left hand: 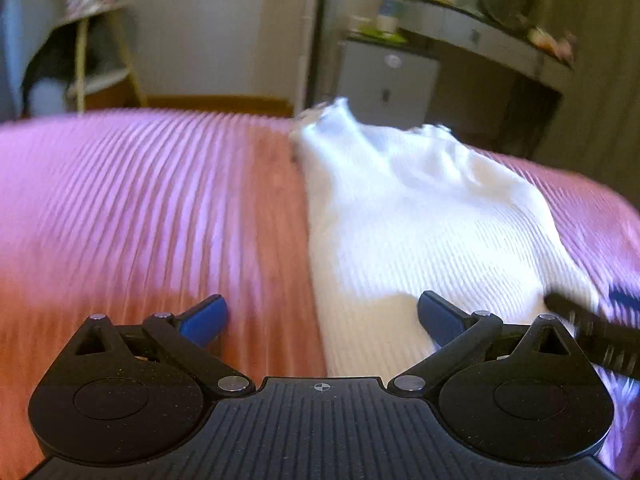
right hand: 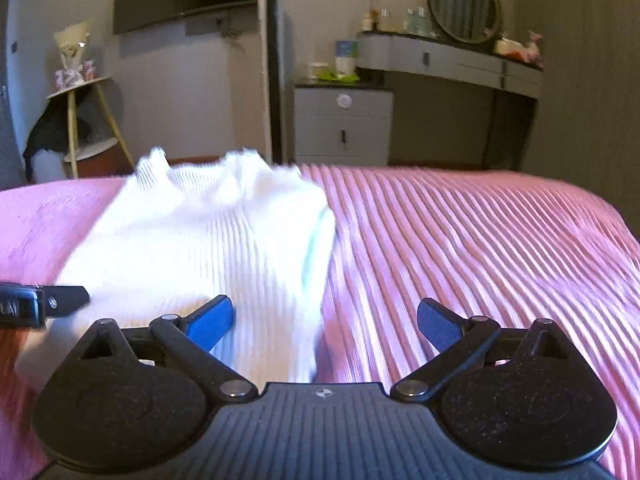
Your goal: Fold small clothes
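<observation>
A white ribbed knit garment [left hand: 420,224] lies on the pink striped bedspread [left hand: 140,208], its neck end toward the far edge. My left gripper [left hand: 323,318] stands open over the garment's left edge, with nothing between its blue pads. In the right wrist view the same garment [right hand: 212,240] fills the left half, folded along its right side. My right gripper [right hand: 325,320] is wide open above the garment's right edge, nothing pinched. Each gripper's black tip shows at the side of the other's view. Both pictures are motion-blurred.
Past the bed's far edge stand a grey drawer cabinet [right hand: 343,124], a grey dressing table [right hand: 448,58] with a round mirror [right hand: 464,6], and a small wooden stand [right hand: 86,120] at the left. The bedspread [right hand: 500,248] stretches away to the right.
</observation>
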Available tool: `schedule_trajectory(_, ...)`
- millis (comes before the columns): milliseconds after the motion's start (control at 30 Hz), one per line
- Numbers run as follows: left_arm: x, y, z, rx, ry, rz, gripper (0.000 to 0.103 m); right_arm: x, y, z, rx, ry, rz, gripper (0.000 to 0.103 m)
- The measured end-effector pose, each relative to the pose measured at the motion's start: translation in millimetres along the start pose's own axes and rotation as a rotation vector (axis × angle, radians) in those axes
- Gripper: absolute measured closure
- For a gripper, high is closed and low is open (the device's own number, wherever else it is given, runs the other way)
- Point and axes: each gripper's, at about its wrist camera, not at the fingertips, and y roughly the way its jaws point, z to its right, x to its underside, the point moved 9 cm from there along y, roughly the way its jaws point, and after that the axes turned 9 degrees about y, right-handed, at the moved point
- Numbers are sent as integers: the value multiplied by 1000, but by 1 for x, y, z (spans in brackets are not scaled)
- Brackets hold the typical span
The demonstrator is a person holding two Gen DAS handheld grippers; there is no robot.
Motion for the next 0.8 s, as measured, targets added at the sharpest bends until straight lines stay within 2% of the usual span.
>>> schedule_trajectory(67, -2, -1, 0, -2, 9, -3, 0, 10, 9, 4, -3, -1, -41, 4)
schedule_trajectory(133, -4, 5, 5, -13, 89, -17, 0, 10, 16, 6, -16, 12, -56, 4)
schedule_trajectory(233, -5, -8, 5, -33, 77, -46, 0, 3, 9, 5, 2, 2, -87, 4)
schedule_trajectory(333, 2, -34, 11, -2, 153, -27, 0, 6, -14, 19, 7, 101, -116, 4)
schedule_trajectory(433, 26, -41, 22, -11, 252, -85, 0, 26, -43, 33, -1, 204, -167, 5)
schedule_trajectory(500, 39, -48, 25, -17, 245, -115, 0, 32, -70, 33, -26, 216, -140, 5)
schedule_trajectory(600, 50, -70, 36, 36, 161, -132, 0, 40, -99, 24, -57, 207, -158, 4)
schedule_trajectory(667, 52, -88, 40, 18, 147, -126, 0, 42, -110, 17, -72, 189, -199, 4)
schedule_trajectory(800, 47, -121, 38, -36, 144, -101, 0, 44, -132, 8, -12, 129, -250, 4)
